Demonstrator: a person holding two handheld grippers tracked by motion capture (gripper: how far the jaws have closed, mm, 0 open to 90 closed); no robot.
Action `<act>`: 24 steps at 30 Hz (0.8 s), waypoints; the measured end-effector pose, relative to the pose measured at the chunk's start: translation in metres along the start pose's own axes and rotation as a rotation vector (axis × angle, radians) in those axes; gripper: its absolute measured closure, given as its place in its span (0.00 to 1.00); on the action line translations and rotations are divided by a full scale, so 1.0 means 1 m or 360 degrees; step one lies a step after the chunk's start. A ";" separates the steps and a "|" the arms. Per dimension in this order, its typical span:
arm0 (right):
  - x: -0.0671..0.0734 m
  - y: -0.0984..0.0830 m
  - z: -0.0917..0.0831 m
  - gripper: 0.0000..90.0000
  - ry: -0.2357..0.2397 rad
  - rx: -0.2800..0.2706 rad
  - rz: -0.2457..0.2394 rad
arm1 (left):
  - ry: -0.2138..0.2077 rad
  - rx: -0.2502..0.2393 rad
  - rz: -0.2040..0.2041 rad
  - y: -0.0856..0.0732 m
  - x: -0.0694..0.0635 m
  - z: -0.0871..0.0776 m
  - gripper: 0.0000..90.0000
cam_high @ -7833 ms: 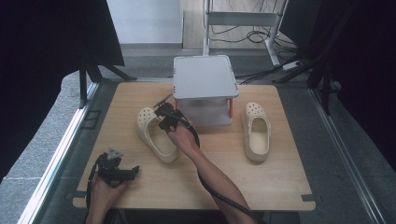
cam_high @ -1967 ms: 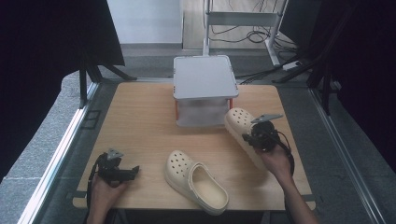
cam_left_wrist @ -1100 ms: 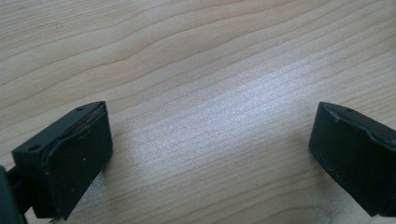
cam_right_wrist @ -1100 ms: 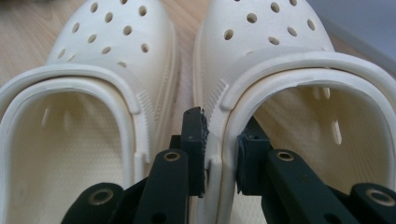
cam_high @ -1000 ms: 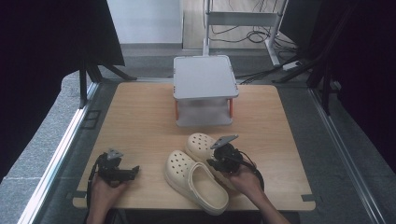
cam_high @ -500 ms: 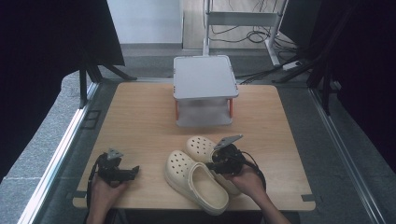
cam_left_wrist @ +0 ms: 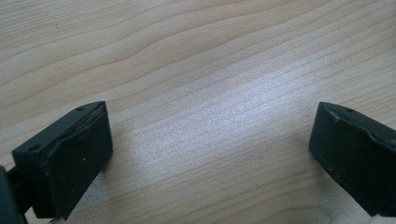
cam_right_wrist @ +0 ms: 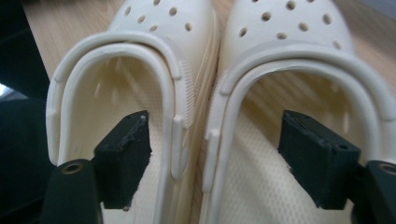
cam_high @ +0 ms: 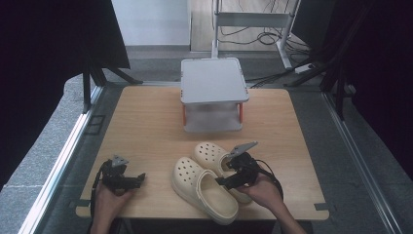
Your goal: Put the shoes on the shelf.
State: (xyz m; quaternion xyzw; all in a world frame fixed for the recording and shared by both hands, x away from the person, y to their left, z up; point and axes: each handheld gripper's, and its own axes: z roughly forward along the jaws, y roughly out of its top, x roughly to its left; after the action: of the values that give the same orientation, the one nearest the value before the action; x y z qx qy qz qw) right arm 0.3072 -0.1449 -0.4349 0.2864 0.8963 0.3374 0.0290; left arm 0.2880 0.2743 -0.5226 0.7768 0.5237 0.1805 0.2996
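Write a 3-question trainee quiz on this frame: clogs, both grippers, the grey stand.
1. True or false: the two cream clogs lie side by side.
2. Are the right gripper jaws pressing on a clog?
3. What lies between the left gripper jaws: A) a clog B) bare table C) the grey stand?

Key:
1. True, their sides touching.
2. No; they have just been opening, one jaw inside each clog, pads clear.
3. B.

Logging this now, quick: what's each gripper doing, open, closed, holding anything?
Left gripper: open, nothing between the jaws, over bare table.
Right gripper: jaws just opened, straddling the clogs' touching sides, not gripping.
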 end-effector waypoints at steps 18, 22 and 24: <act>0.014 0.011 0.045 0.39 -0.0063 0.0192 -0.0125 | 0.0000 -0.0001 0.0001 0.000 0.000 0.000 0.00; 0.015 0.014 0.049 0.50 -0.0102 0.0197 -0.0148 | 0.0000 -0.0001 0.0001 0.000 0.000 0.000 0.00; 0.016 0.015 0.052 0.55 -0.0110 0.0205 -0.0144 | 0.0000 -0.0001 0.0001 0.000 0.000 0.000 0.00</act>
State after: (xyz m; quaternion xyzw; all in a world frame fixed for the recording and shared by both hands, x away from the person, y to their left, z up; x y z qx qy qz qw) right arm 0.3143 -0.0968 -0.4631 0.2583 0.9266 0.2674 0.0567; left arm 0.2879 0.2744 -0.5226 0.7769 0.5234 0.1806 0.2998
